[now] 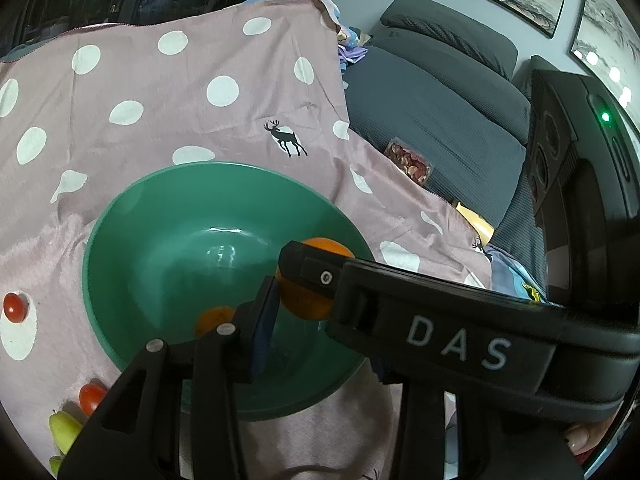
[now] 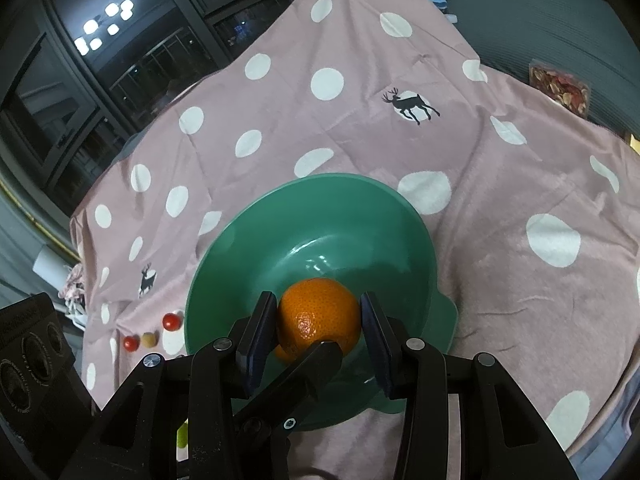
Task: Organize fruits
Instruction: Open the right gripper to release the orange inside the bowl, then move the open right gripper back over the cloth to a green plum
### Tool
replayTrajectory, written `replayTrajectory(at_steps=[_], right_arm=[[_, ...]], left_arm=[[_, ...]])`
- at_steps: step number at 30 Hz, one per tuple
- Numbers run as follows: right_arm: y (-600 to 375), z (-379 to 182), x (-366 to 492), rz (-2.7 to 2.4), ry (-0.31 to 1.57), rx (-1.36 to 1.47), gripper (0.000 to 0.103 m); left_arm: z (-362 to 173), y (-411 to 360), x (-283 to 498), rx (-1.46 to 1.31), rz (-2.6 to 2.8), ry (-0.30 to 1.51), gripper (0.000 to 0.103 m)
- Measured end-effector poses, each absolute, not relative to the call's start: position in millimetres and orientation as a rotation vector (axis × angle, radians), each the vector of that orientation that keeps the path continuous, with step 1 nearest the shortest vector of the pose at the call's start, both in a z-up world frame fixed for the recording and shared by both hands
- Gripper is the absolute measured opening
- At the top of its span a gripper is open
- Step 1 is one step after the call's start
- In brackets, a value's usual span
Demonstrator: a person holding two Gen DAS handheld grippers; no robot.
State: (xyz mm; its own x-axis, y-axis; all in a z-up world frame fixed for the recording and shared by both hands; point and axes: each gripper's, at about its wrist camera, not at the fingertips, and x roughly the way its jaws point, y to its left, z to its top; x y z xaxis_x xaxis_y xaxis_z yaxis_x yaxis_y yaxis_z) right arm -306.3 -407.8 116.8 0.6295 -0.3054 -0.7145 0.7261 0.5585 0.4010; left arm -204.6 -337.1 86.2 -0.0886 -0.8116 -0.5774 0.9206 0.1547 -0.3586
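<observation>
A green bowl stands on a pink polka-dot cloth. Above its near side my right gripper is shut on an orange, a pad against each side. In the left wrist view that orange is crossed by the right gripper's finger. My left gripper has its blue left pad against the orange's lower edge. Its other finger is hidden behind the right gripper. A smaller orange lies in the bowl. Cherry tomatoes lie left of the bowl.
A yellow-green banana and another tomato lie at the cloth's near left. A small tan fruit sits between two tomatoes. A grey sofa with a packet of dried red slices borders the cloth on the right.
</observation>
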Motion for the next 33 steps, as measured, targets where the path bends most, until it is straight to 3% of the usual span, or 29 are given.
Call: replayTrajectory(at_steps=[33], right_arm=[[-406, 108, -295, -0.630, 0.664, 0.757, 0.043]], left_arm=[[77, -339, -196, 0.169, -1.416, 0.848, 0.036]])
